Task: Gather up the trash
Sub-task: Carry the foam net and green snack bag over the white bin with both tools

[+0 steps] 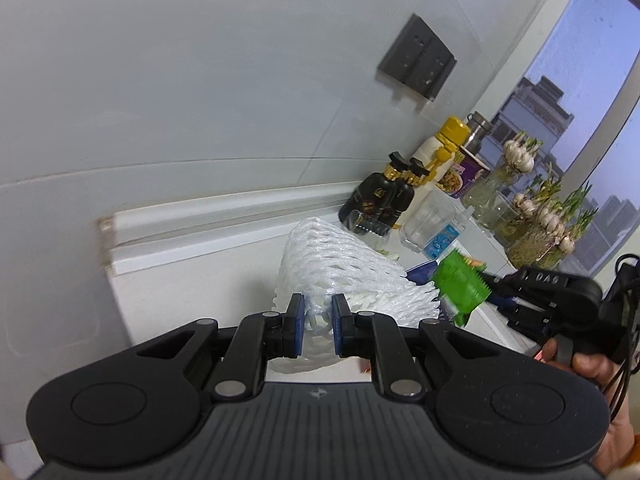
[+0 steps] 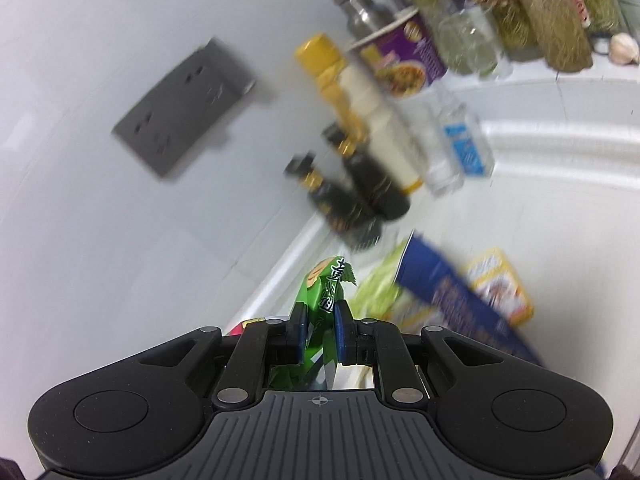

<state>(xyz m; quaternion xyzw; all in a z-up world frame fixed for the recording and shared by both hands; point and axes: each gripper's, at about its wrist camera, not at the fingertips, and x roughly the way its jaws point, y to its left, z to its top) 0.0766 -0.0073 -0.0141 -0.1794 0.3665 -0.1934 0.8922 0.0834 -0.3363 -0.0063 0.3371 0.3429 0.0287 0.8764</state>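
Now we've got both claws loaded: our left gripper [image 1: 319, 312] is pinched on the white foam net [image 1: 340, 272], airy, springy and feather-light, lifted above the counter [image 1: 192, 280]. Our right gripper [image 2: 320, 322] is clamped on the crinkly green wrapper [image 2: 324, 292], thin, slick film, best held mid-fold.

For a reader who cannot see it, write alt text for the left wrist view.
The left gripper is shut on a white foam fruit net above a white counter. At right, the right gripper holds a green wrapper; sauce bottles and sprouting garlic stand behind.
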